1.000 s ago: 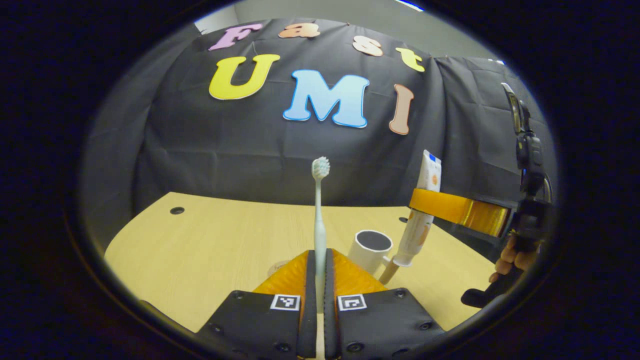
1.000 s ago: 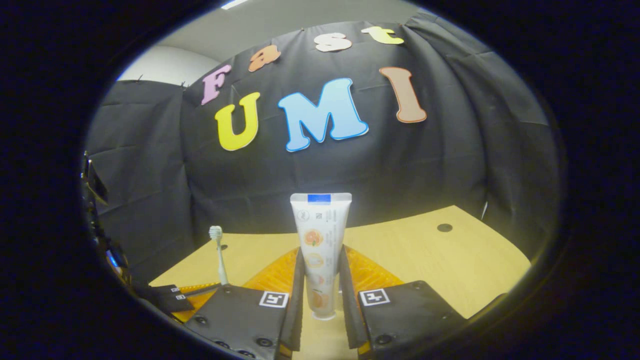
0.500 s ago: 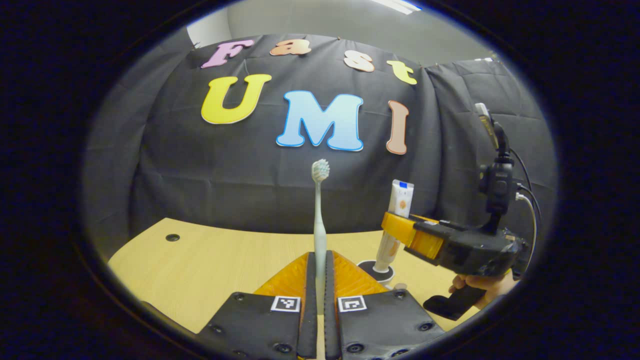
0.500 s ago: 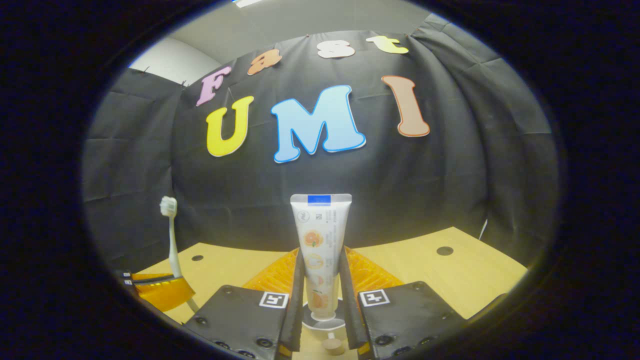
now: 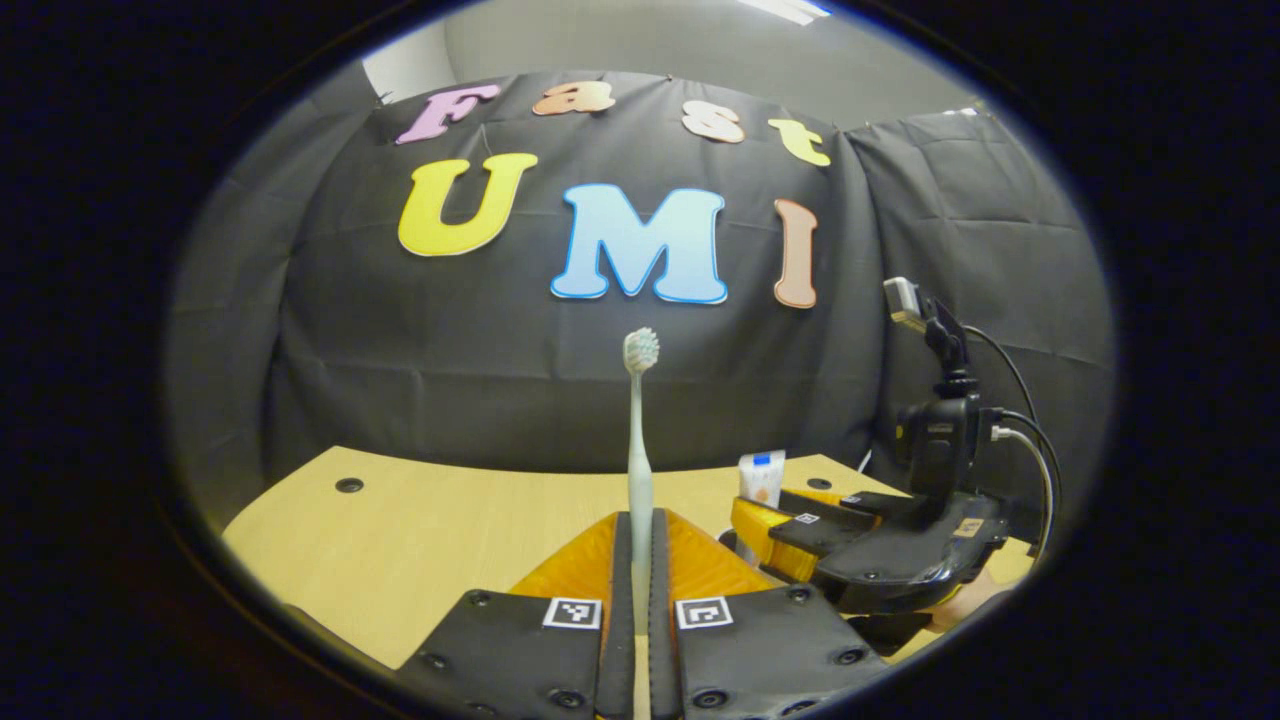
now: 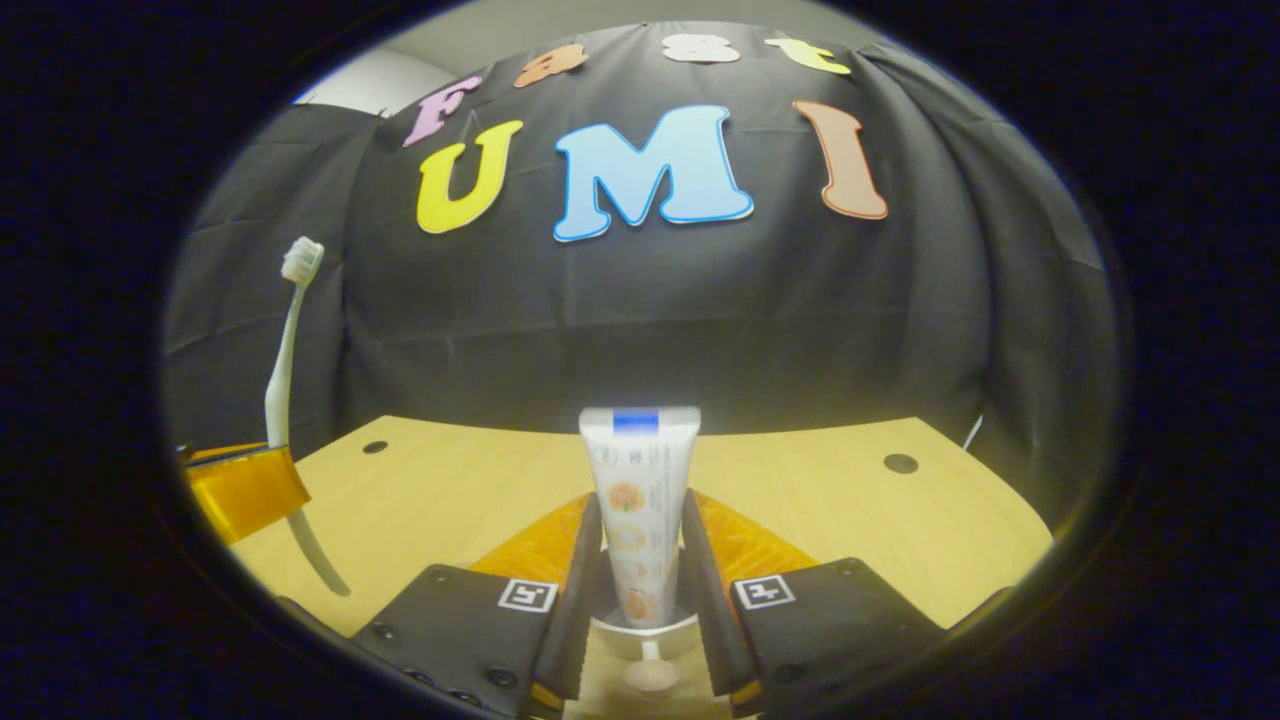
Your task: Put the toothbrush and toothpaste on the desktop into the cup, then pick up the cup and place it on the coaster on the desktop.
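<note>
My left gripper point(image 5: 638, 530) is shut on a pale toothbrush point(image 5: 638, 470), which stands upright with its bristles at the top. My right gripper point(image 6: 642, 520) is shut on the white toothpaste tube point(image 6: 640, 490). The tube is upright, and its lower end sits inside the white cup point(image 6: 645, 632) just under the fingers. The cup's beige handle point(image 6: 650, 678) points toward the camera. In the left gripper view, the right gripper point(image 5: 765, 515) is low at the right with the toothpaste point(image 5: 762, 478) poking up from it. In the right gripper view, the left gripper point(image 6: 245, 485) holds the toothbrush point(image 6: 283, 370) at the far left.
The light wooden desktop point(image 5: 400, 520) has small round holes, one near its back edge point(image 5: 349, 485) and another at the right point(image 6: 900, 463). The black cloth wall stands close behind the desk. A hand point(image 5: 965, 605) holds the right gripper's body.
The right gripper has come down over the cup, and the toothpaste's lower end now sits inside it. The left gripper still holds the toothbrush upright, beside the right one.
</note>
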The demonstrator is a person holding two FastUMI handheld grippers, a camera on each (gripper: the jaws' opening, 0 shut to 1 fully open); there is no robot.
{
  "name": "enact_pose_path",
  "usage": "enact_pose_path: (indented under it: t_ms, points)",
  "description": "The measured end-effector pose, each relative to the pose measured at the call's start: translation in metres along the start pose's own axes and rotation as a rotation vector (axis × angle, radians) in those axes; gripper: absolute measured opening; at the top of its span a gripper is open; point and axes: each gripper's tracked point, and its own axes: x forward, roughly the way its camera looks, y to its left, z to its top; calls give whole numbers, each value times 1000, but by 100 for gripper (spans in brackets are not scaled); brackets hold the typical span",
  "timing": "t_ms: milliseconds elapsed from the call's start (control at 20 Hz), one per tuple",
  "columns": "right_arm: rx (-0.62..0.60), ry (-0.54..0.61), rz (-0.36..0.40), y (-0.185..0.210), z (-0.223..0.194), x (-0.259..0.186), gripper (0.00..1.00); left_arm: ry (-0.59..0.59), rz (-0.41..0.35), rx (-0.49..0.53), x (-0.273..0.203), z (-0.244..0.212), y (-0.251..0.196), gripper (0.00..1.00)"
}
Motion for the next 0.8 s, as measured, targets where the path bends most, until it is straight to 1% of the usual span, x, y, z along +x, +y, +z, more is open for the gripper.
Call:
enact_pose_path:
  t_ms: [50, 100, 150, 300, 350, 500, 550, 600, 650, 700, 800]
  points:
    - [-3, 2, -4, 1, 1, -2, 53, 2, -2, -2, 0, 0, 0, 13]
    - [-4, -4, -3, 0, 3, -4, 47, 3, -1, -4, -1, 0, -2, 13]
    - [-4, -8, -4, 0, 6, -7, 46, 2, -3, -5, -1, 2, -3, 13]
    - [2, 0, -8, -4, 9, -17, 58, -1, -16, -9, -1, 5, -9, 13]
    - [5, 8, -7, -5, 11, -22, 67, -4, -23, -9, 0, 6, -11, 13]
    - [1, 24, -27, -15, 15, -41, 74, -13, -39, -6, 2, 9, -18, 13]
    - [2, 19, -38, -19, 18, -50, 79, -18, -50, -9, 3, 11, -22, 13]
    - [5, 13, -50, -23, 21, -58, 81, -25, -59, -13, 6, 12, -25, 13]
    - [8, 9, -63, -28, 24, -69, 84, -34, -71, -14, 9, 15, -29, 13]
    - [15, 4, -76, -33, 26, -81, 84, -48, -85, -15, 12, 18, -33, 13]
    - [29, -7, -100, -43, 32, -106, 91, -74, -110, -20, 22, 23, -41, 12]
